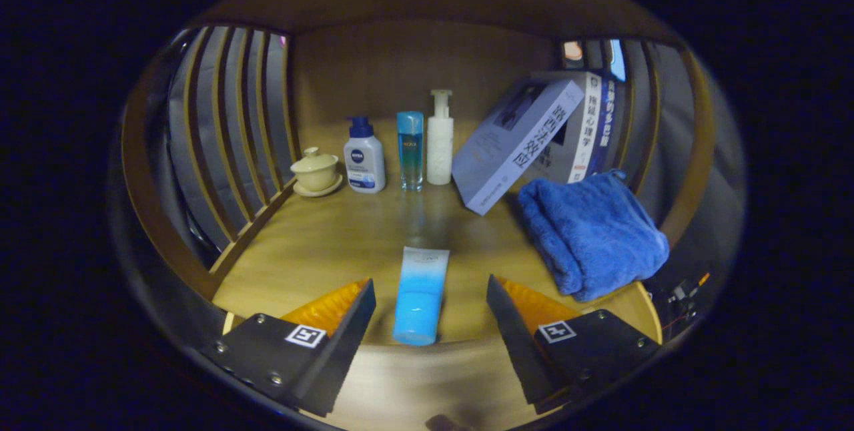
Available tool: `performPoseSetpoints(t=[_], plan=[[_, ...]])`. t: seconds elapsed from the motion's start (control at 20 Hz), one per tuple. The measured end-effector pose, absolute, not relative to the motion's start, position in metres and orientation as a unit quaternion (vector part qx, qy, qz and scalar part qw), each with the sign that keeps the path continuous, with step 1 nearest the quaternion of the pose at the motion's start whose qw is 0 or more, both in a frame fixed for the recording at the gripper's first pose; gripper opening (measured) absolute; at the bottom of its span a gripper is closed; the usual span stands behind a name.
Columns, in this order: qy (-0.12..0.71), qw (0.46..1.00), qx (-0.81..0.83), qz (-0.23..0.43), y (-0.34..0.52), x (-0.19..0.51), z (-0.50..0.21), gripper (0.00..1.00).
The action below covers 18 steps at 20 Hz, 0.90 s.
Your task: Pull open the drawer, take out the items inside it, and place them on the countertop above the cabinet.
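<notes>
Left to right along the back of the tabletop (pixel 320 244): a lidded cup (pixel 315 171), a pump bottle (pixel 364 157), a blue bottle (pixel 409 149), a white dispenser (pixel 440 139), leaning books (pixel 517 144), a folded blue towel (pixel 590 234). The tool (pixel 430 301) stands wide, a blue tube (pixel 420 294) lying between its fingers, untouched.

Matt wood countertop (pixel 320 244), glossy plastic tube (pixel 420 294), fluffy cloth towel (pixel 590 234).

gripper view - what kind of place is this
Likely a staged home shelf or cabinet top: a wooden countertop with slatted sides holds toiletry bottles, leaning books and a folded blue towel. The open gripper straddles a blue tube.
</notes>
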<state>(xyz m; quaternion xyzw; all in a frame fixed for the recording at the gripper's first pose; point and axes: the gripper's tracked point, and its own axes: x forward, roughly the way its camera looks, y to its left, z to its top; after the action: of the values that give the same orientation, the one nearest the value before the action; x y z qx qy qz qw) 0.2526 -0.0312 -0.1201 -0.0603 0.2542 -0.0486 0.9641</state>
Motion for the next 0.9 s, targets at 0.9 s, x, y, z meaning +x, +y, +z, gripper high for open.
performPoseSetpoints(t=[0.9], plan=[[0.156,0.986,0.049,-0.035,-0.023,0.132,-0.028,0.99]])
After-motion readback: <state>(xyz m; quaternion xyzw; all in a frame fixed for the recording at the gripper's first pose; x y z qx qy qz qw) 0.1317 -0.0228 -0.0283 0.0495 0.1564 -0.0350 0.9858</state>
